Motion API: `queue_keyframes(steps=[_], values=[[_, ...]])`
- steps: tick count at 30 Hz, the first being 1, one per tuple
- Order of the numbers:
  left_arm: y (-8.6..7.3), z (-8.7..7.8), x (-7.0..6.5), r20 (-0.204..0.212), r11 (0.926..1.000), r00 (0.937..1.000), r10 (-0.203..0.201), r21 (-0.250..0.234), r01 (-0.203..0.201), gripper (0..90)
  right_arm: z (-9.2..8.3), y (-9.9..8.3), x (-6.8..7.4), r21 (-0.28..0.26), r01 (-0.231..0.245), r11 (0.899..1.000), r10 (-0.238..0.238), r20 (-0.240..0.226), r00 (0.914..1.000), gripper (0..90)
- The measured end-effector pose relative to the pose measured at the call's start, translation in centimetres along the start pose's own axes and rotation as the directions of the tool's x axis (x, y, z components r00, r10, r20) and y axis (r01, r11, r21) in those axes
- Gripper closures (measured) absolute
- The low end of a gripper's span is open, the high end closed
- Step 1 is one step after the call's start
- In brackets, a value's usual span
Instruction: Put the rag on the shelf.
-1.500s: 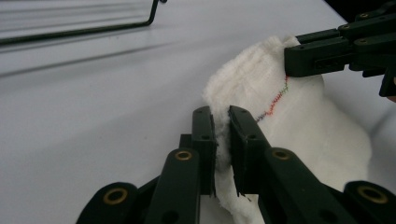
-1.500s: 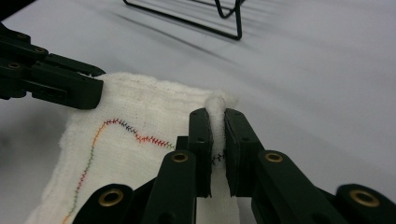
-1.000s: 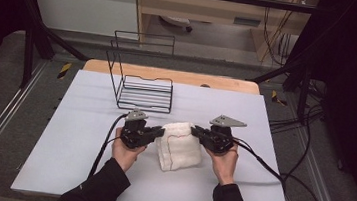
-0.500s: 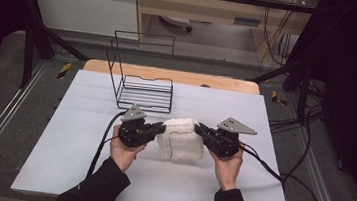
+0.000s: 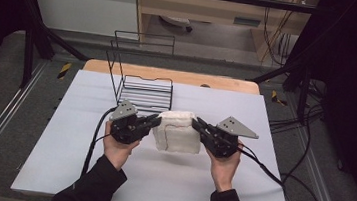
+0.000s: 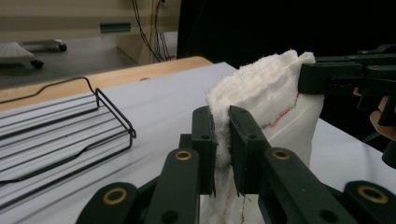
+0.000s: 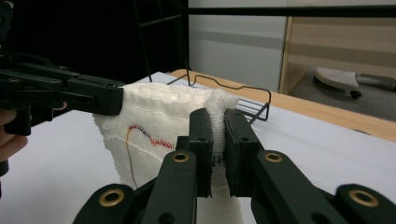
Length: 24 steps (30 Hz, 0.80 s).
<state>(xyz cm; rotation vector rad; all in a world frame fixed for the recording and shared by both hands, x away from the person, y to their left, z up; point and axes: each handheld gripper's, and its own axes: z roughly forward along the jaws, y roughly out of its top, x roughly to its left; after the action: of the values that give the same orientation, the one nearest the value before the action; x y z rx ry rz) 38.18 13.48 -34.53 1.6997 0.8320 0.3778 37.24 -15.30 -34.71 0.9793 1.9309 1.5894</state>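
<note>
Lifted since a second ago, the white cloth (image 5: 177,131) now hangs off the counter (image 5: 60,153) between two hand-held grippers, where earlier it lay flat on the surface. Both hands have risen and drawn a little toward the person's side. At the cloth's left top corner the left gripper (image 5: 155,121) has its jaws pressed together on a fold of the fabric — seen close in the left gripper view, the pads (image 6: 206,140) pinch the thick terry edge. Opposite it, the right gripper (image 5: 198,124) clamps the other top corner in the same way, its pads (image 7: 201,140) closed on the bunched hem. Stretched between the two sets of jaws, the cloth droops below them, with a line of coloured stitching (image 7: 149,137) showing on its face. Beyond the jaws, farther up the counter, stands a black wire rack (image 5: 140,84) — well apart from the cloth.
</note>
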Motion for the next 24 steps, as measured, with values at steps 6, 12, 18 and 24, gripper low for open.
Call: queue_keyframes(steps=[6,12,18,24], values=[[0.6,-1.0,0.1,-0.007,0.9985,0.9999,0.015,-0.053,-0.016,80.5,0.2,0.7,0.6,-0.041,0.003,0.999,-0.003,-0.003,1.0,82.8],[1.4,-1.9,0.3,-0.015,0.9955,0.9997,0.019,-0.092,-0.02,80.6,0.4,1.6,1.2,-0.09,-0.006,0.996,0.005,-0.005,1.0,82.8],[2.3,-2.9,0.8,-0.032,0.991,0.9993,0.021,-0.131,-0.025,80.6,0.9,2.6,2.0,-0.134,0.01,0.991,-0.011,-0.004,0.9999,82.8],[3.4,-3.7,1.2,-0.047,0.9856,0.9986,0.026,-0.166,-0.033,80.7,1.3,3.8,2.5,-0.173,0.007,0.985,-0.008,-0.007,0.9999,82.9]])
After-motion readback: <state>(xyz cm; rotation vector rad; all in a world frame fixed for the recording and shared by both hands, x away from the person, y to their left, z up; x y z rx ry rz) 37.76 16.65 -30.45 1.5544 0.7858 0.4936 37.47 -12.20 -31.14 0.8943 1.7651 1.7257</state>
